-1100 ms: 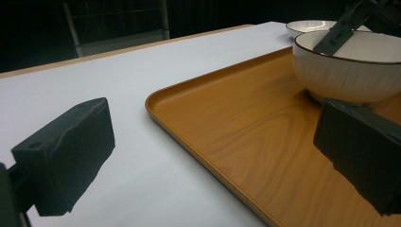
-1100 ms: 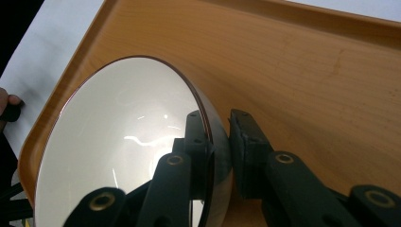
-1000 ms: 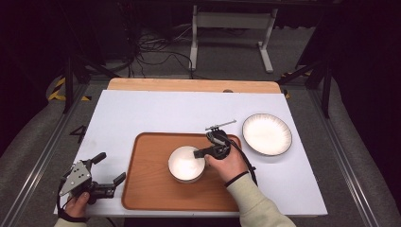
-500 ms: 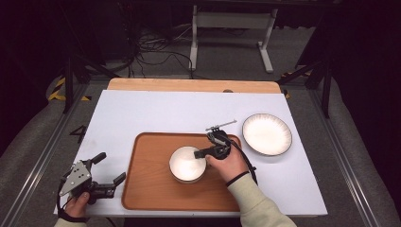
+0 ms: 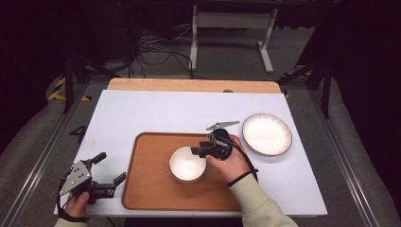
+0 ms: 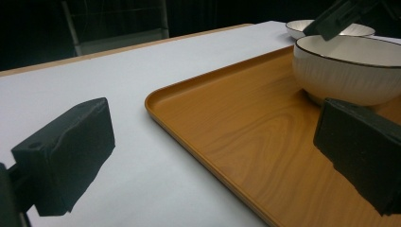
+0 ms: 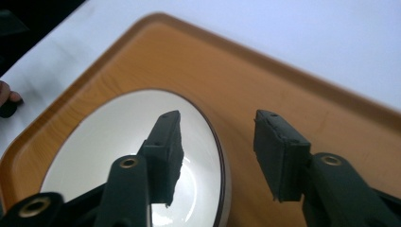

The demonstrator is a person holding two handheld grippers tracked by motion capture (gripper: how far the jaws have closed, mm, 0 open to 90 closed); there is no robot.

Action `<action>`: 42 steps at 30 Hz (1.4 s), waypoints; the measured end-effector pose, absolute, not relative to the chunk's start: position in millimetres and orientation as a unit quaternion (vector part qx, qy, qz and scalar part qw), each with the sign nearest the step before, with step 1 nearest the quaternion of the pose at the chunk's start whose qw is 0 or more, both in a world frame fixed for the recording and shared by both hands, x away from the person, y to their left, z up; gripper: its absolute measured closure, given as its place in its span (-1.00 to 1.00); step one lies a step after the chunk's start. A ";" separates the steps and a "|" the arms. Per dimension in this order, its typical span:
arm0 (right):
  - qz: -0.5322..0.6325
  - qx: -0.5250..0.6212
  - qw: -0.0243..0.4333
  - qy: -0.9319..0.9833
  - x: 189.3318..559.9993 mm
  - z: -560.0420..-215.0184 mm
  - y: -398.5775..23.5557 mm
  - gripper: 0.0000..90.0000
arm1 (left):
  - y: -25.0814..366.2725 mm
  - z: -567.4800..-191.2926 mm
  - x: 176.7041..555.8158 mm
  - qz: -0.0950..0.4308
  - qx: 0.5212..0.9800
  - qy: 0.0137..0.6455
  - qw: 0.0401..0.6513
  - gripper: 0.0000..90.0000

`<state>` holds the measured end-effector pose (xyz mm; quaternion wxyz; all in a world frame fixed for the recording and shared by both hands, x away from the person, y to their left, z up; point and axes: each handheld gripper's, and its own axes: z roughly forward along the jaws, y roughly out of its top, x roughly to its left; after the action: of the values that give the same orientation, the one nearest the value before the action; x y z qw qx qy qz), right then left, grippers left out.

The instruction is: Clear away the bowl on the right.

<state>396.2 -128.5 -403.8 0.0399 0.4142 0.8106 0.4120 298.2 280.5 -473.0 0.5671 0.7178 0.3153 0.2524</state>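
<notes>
At the far left we see the left claw [image 5: 108,167] low by the near edge of the white table [image 5: 151,113]. A hand [image 5: 75,204] holds it. Its jaws stand wide apart and hold nothing. In the left gripper view one jaw sits over the table and the other jaw sits over the tray [image 6: 246,127]. The tray edge runs between them.

To the right of this claw lies the brown tray [image 5: 151,189]. A white bowl [image 5: 187,164] stands on it, ahead of the left claw and off to its right.

Next we see the right claw [image 5: 198,151], held by the other hand [image 5: 231,163]. It is at the right side of the bowl. In the right gripper view its jaws are open, with the bowl's rim [image 7: 218,142] between them. One jaw hangs over the inside of the bowl and the other over the tray. We cannot tell if they touch the rim.

Past the right claw, off the tray, a white plate [image 5: 267,134] lies on the table.
</notes>
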 end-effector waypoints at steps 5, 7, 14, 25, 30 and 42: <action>0.447 0.377 0.077 0.808 390.2 -393.7 -133.4 -0.01 | 280.4 -473.0 298.1 0.253 0.718 0.315 0.567 -0.99; 0.461 0.358 0.091 0.807 387.2 -390.3 -135.3 -0.06 | 280.4 -472.9 298.1 0.252 0.718 0.316 0.566 -0.99; 0.500 0.301 0.134 0.801 377.7 -383.7 -143.1 -0.17 | 280.2 -473.0 297.9 0.254 0.718 0.316 0.566 -0.99; 0.557 0.242 0.177 0.775 366.0 -382.9 -159.2 -0.38 | 279.8 -472.9 298.0 0.253 0.718 0.317 0.565 -0.99; 0.565 0.230 0.182 0.771 361.5 -380.7 -164.3 -0.40 | 279.6 -472.9 298.1 0.253 0.719 0.316 0.565 -0.99; 0.571 0.247 0.207 0.755 349.3 -373.1 -204.4 -0.41 | 278.9 -473.0 298.3 0.254 0.719 0.315 0.566 -0.99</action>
<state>349.3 -204.4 -373.1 0.2073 0.2466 0.7550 0.5712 298.3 278.9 -473.0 0.5657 0.7186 0.3151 0.2536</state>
